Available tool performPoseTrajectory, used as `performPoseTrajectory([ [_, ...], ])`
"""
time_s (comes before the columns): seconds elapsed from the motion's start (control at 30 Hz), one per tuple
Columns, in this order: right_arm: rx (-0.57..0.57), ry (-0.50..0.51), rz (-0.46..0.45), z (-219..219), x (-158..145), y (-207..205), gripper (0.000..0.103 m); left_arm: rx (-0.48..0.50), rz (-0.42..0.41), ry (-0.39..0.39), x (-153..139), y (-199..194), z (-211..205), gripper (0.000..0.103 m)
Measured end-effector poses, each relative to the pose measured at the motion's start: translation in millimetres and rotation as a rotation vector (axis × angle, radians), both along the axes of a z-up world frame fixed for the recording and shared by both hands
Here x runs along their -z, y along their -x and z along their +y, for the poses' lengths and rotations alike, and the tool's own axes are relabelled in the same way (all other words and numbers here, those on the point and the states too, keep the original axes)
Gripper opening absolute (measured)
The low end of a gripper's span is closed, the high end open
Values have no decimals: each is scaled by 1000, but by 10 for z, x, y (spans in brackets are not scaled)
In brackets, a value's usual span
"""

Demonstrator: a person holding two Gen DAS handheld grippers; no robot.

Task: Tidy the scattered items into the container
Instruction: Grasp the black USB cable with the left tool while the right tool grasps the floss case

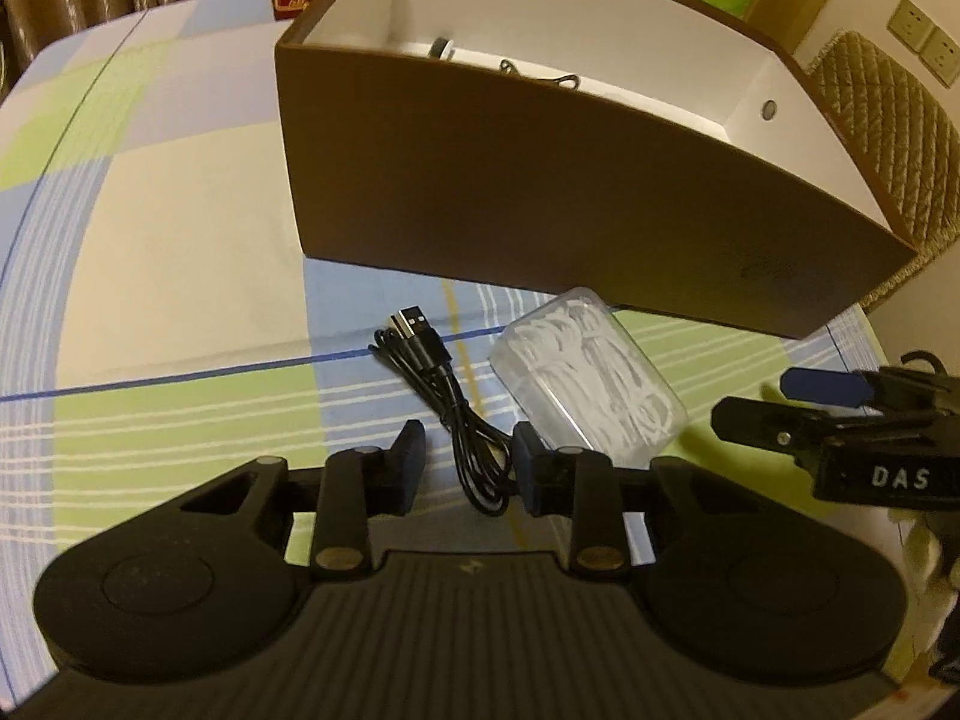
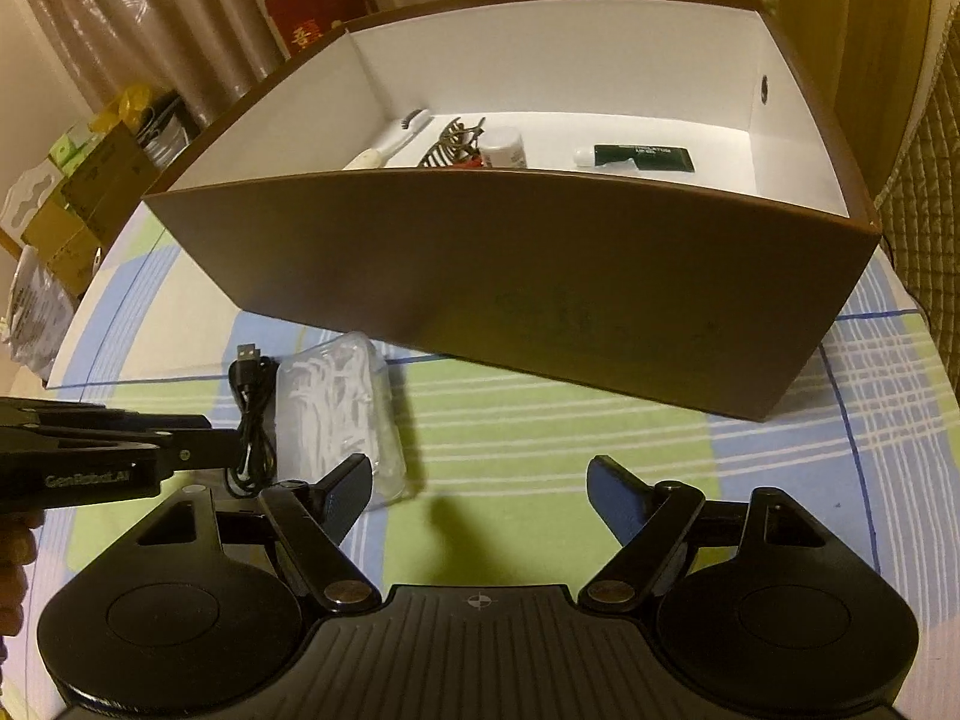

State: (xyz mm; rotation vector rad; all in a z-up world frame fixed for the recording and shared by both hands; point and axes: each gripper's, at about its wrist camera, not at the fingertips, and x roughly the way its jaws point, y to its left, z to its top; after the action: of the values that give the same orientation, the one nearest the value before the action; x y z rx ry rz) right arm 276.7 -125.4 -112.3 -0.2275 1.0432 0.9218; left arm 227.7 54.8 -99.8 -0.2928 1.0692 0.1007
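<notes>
Checked cloth (image 2: 540, 420) in green, blue and cream covers the table; beige curtains (image 2: 150, 6) hang behind, cartons (image 2: 90, 198) stacked at their foot; brown box (image 2: 510, 276) stands mid-cloth; black USB cable (image 1: 444, 396) and clear floss-pick case (image 1: 591, 378) lie side by side before it; left gripper (image 1: 465, 468) straddles the cable, fingers apart; right gripper (image 2: 480, 498) gapes empty.

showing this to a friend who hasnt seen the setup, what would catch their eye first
The big brown box with white inside walls fills the far half of the checked cloth. In front of it lie a clear case of floss picks and a coiled black USB cable, the open left tool straddling the cable.
</notes>
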Motion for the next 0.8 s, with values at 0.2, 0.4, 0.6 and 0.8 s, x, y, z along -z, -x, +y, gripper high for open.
performPoseTrajectory([
  [0.2,4,1,4,19,20,-5,77,-36,-1,32,103,-103,40,23],
  [0.4,-13,-3,3,60,20,25,77,-44,11,7,153,-86,76,14],
  [0.6,-31,-8,3,123,21,57,77,-64,19,-18,138,93,200,14],
  [0.8,-100,-21,-6,314,24,175,77,-109,51,-77,102,325,383,14],
])
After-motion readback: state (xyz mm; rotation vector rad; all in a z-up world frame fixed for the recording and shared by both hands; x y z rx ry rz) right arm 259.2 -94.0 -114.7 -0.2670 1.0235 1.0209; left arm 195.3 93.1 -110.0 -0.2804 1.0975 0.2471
